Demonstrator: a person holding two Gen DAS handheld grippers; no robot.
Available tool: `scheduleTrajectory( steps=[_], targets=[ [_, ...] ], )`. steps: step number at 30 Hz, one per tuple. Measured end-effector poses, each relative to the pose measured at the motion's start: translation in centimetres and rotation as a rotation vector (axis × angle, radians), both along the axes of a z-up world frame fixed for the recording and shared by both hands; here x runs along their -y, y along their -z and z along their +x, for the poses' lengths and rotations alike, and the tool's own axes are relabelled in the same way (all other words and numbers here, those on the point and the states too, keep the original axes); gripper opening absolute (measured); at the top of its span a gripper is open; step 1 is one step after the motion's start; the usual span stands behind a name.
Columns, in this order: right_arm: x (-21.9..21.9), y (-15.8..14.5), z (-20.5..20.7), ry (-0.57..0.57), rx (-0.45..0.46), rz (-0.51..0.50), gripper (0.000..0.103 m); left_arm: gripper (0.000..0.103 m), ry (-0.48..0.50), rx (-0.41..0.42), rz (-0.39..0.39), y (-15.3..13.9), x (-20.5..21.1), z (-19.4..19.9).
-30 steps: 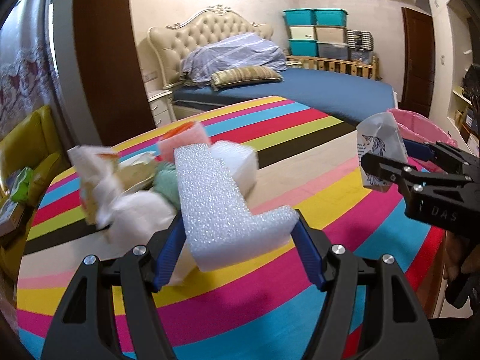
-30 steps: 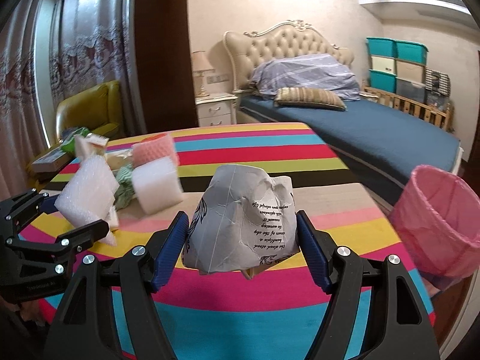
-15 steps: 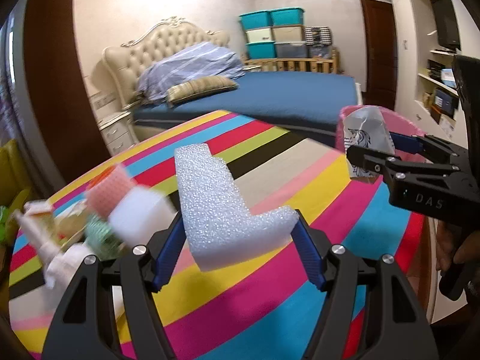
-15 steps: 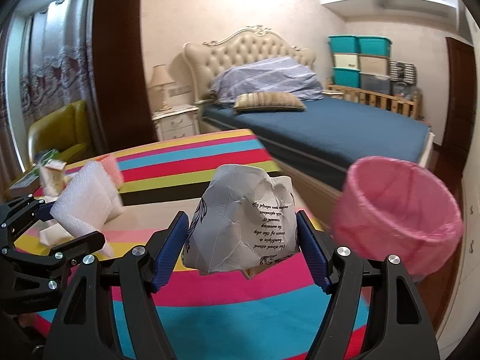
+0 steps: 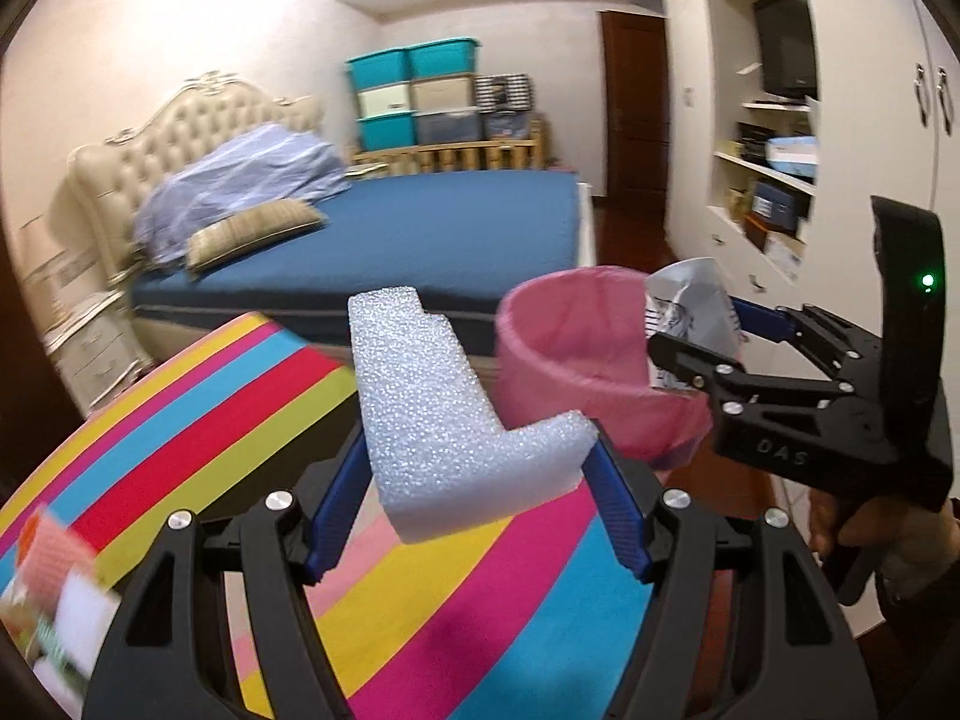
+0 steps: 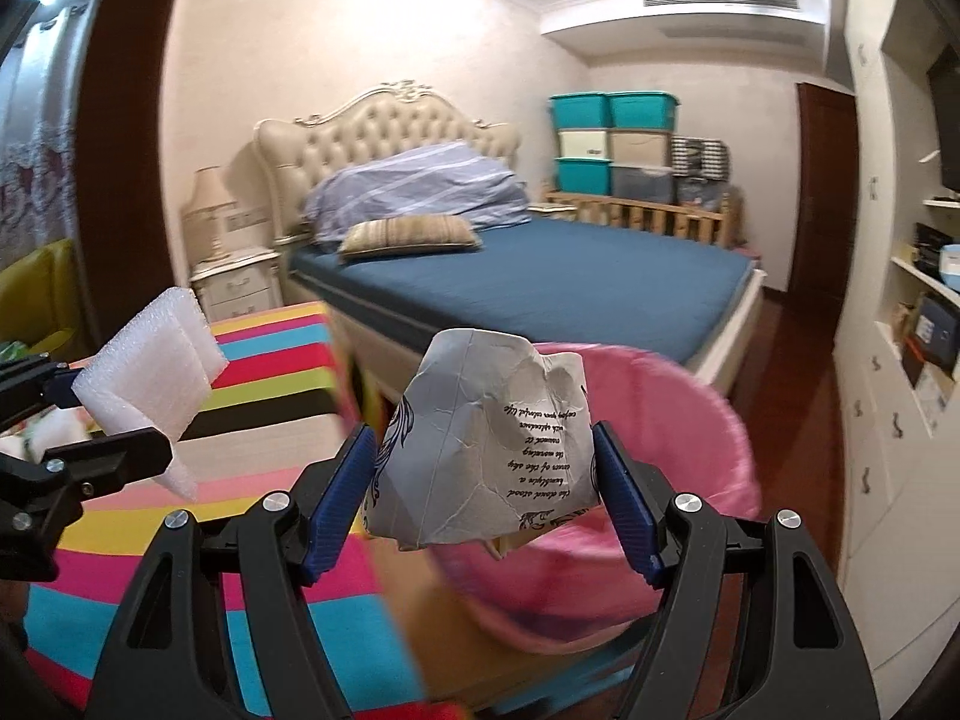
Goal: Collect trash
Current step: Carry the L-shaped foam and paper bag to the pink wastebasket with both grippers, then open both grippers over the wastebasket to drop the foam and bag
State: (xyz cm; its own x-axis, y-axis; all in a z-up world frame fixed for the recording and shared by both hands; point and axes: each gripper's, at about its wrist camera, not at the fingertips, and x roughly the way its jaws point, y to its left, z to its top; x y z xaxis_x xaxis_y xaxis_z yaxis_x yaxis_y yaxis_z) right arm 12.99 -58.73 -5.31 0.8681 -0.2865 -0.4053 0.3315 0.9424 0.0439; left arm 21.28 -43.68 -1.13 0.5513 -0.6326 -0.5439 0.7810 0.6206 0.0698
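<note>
Left wrist view: the left gripper [image 5: 474,474] is clamped, jaws fairly wide, on an L-shaped block of white foam [image 5: 438,414] above the striped multicoloured tablecloth [image 5: 180,438]. Right wrist view: the right gripper [image 6: 486,462] is clamped on a crumpled grey printed paper bag [image 6: 486,450], held over the rim of the pink-lined round waste bin [image 6: 690,462] beside the table.

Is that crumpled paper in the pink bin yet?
Not yet. The crumpled paper sits clamped in the right gripper, above the pink bin.
</note>
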Motion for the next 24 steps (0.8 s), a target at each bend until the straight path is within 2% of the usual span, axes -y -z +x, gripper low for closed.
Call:
scheduleTrajectory(
  steps=[11, 19, 20, 21, 22, 24],
  targets=[
    [8.8, 1.8, 0.8, 0.071, 0.0, 0.035, 0.07, 0.067, 0.112, -0.055, 0.01, -0.3, 13.1, 3.7],
    [10.5, 3.3, 1.9, 0.078, -0.025, 0.021, 0.071, 0.069, 0.107, -0.11, -0.006, -0.5, 20.2, 6.1],
    [10.6, 3.5, 2.1, 0.073, -0.028, 0.021, 0.072, 0.073, 0.103, -0.121, -0.004, -0.3, 20.9, 6.4],
    [10.6, 3.7, 2.5, 0.068, -0.038, 0.025, 0.081, 0.076, 0.103, -0.137, -0.003, -0.3, 21.4, 6.8],
    [10.7, 3.9, 2.5, 0.065, -0.04, 0.031, 0.084, 0.083, 0.104, -0.149, -0.005, -0.2, 21.8, 7.1],
    [10.8, 4.5, 2.4, 0.059, -0.046, 0.05, 0.085, 0.086, 0.091, -0.155, -0.021, -0.4, 21.8, 7.6]
  ],
)
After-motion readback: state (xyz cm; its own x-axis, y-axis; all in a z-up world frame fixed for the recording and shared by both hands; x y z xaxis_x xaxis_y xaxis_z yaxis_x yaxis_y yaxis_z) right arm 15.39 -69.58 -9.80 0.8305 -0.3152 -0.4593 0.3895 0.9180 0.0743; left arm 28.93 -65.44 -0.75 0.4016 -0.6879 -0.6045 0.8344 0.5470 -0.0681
